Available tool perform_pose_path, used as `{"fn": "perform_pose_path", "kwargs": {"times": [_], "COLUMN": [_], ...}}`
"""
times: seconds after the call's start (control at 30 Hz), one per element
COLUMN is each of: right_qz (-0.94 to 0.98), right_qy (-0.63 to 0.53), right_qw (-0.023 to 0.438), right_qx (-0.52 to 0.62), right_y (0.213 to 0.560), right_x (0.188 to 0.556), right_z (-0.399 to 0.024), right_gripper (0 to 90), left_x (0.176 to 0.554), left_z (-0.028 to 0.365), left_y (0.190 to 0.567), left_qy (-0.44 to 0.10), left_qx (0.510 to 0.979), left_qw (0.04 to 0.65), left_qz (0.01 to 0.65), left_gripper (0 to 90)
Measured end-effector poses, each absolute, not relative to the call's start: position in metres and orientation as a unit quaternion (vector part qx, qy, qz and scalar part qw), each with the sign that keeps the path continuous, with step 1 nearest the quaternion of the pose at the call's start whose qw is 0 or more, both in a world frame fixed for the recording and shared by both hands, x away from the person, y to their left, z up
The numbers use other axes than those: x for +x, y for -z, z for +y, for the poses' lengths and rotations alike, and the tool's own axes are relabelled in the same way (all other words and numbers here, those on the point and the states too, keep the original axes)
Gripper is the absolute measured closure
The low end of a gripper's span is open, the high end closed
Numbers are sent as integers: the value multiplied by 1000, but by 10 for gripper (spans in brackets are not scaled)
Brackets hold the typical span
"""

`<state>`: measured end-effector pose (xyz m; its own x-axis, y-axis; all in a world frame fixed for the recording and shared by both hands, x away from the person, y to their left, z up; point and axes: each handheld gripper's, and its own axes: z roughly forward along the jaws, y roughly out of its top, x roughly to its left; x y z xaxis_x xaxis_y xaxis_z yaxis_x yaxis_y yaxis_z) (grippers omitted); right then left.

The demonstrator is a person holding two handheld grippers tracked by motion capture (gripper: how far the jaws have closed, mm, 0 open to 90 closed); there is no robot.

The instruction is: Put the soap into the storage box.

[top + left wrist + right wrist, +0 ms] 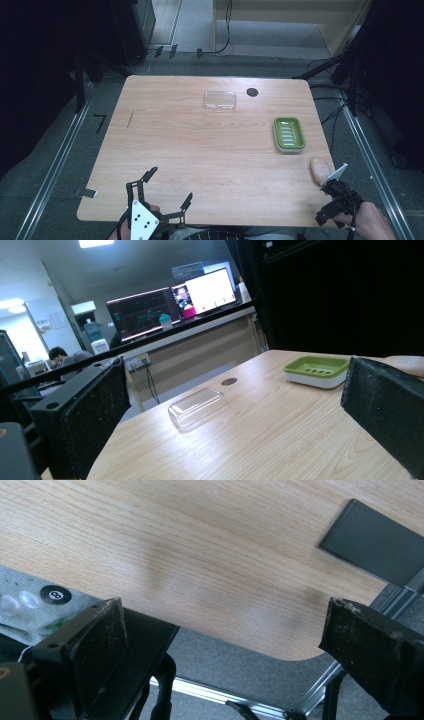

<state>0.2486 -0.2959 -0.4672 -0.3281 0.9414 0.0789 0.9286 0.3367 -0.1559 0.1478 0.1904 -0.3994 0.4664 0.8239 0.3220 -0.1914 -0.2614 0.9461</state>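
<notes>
One green dish [289, 134], one clear lid [219, 100]

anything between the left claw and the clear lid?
Nothing. In the high view, bare wooden table runs from the left claw up to the clear lid; the left gripper view shows the same open stretch.

Light wooden table [200, 150] with rounded corners, grain running across. Near the far edge, a clear plastic lid [219, 100] lying flat, just beside a small dark round hole [252, 92] in the top. Toward the right edge, a green soap dish [289, 134] on a white base. Near the right front corner, a pale rounded soap bar [320, 170].
</notes>
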Motion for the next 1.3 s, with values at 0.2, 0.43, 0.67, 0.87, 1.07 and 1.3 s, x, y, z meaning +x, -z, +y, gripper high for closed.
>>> {"fn": "perform_pose_path", "kwargs": {"times": [0.2, 0.43, 0.67, 0.87, 1.07, 1.3], "right_qz": [-817, -817, -819, -819, -817, -815], "right_qy": [-44, -46, -49, -47, -46, -47], "right_qw": [74, 74, 70, 69, 63, 58], "right_qx": [-571, -571, -568, -568, -571, -575], "right_y": [464, 462, 459, 456, 454, 450], "right_x": [253, 259, 270, 276, 283, 292], "right_z": [-295, -295, -293, -293, -292, -294], "right_gripper": [43, 43, 43, 43, 43, 43], "left_x": [148, 148, 149, 149, 149, 149], "left_z": [192, 190, 190, 189, 189, 190], "left_y": [399, 399, 400, 400, 400, 400], "left_qy": [-457, -454, -453, -453, -453, -454], "left_qx": [648, 652, 650, 651, 651, 651], "left_qw": [557, 557, 558, 557, 557, 557], "left_qz": [248, 241, 245, 244, 245, 246], "left_gripper": [0, 0, 0, 0, 0, 0]}}
